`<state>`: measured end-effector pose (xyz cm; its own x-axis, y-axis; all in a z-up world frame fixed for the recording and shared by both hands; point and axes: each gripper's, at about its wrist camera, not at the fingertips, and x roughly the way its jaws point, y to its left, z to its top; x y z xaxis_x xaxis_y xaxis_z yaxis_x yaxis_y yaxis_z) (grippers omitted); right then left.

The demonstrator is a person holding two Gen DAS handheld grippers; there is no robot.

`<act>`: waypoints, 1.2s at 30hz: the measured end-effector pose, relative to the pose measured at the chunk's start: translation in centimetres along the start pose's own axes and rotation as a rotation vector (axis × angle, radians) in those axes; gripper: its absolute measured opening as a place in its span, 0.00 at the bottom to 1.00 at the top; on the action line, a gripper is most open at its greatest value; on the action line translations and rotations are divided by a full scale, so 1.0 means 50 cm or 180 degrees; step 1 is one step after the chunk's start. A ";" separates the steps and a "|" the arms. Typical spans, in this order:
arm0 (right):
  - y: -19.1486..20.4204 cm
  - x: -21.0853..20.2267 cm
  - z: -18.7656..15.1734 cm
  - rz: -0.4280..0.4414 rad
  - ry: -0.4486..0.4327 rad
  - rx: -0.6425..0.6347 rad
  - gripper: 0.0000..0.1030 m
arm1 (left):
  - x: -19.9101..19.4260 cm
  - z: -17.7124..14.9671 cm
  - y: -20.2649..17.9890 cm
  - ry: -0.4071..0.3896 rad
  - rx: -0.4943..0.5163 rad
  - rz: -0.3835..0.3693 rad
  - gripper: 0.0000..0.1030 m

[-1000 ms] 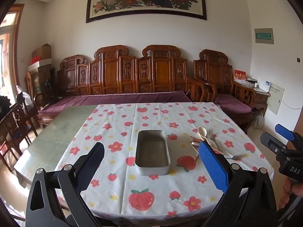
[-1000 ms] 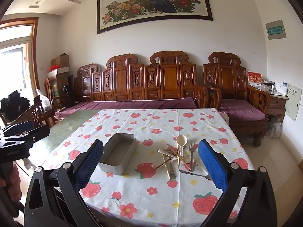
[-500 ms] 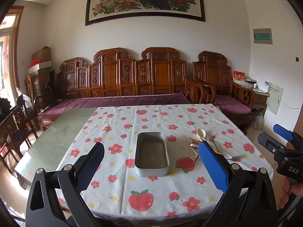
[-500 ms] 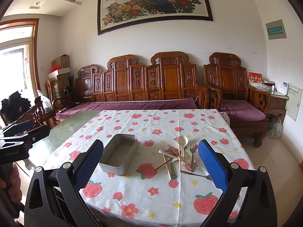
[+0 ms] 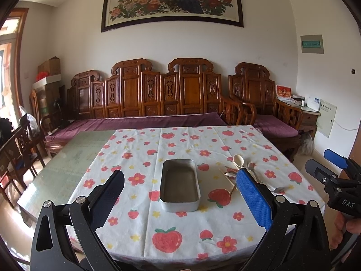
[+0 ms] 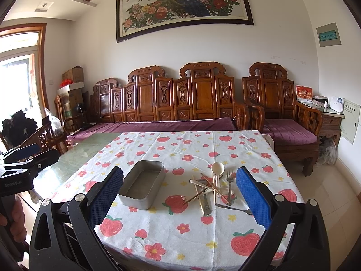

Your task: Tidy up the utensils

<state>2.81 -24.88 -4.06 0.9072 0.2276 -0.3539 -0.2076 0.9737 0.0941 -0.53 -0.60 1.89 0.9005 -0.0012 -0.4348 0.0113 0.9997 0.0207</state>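
The left gripper (image 5: 180,205) hangs above the near edge of the table, its two fingers spread wide apart with nothing between them. One finger carries a blue textured pad (image 5: 253,197); the other shows only its dark side. The right gripper (image 6: 179,199) is in the same condition: fingers fully apart, empty, held above the near table edge. In the left wrist view it also appears at the right margin, gripped by a hand (image 5: 348,231).

A white tablecloth (image 6: 191,232) printed with strawberries and flowers covers most of the table; a bare green glass surface (image 5: 63,169) is exposed on its left side.

A rectangular metal tin (image 6: 142,184), open and empty, sits on the cloth left of centre in the right wrist view. In the left wrist view it lies directly between the left gripper's fingers.

The utensils lie in a loose, overlapping heap (image 6: 214,187) just to the right of the tin, not touching it. Identifiable items: a cream plastic spoon (image 6: 217,169) with its bowl towards the sofa, a metal fork (image 6: 229,180) beside it, a gold-coloured fork (image 6: 194,197) angled towards the tin, thin chopsticks (image 6: 213,186) crossing the pile, and a metal spoon (image 6: 234,209) lying nearest the right gripper's blue-padded finger. None is inside the tin.

A carved wooden sofa (image 6: 191,99) with purple cushions stands behind the table, below a framed peacock painting (image 6: 182,2).
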 end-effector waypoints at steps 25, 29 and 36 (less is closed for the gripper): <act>0.011 0.006 0.001 0.0012 0.0007 0.0013 0.98 | -0.004 -0.004 -0.004 -0.0010 0.0004 -0.0002 0.94; 0.008 0.005 0.001 0.0014 0.0008 0.0014 0.98 | -0.003 -0.006 -0.007 -0.0011 0.0004 -0.0011 0.94; 0.008 0.005 0.002 0.0013 0.0007 0.0018 0.98 | 0.002 -0.013 -0.013 -0.0006 0.0014 -0.0028 0.94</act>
<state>3.00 -24.41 -4.01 0.9055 0.2315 -0.3556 -0.2091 0.9727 0.1009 -0.71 -1.22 1.24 0.9013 -0.0101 -0.4331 0.0213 0.9996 0.0210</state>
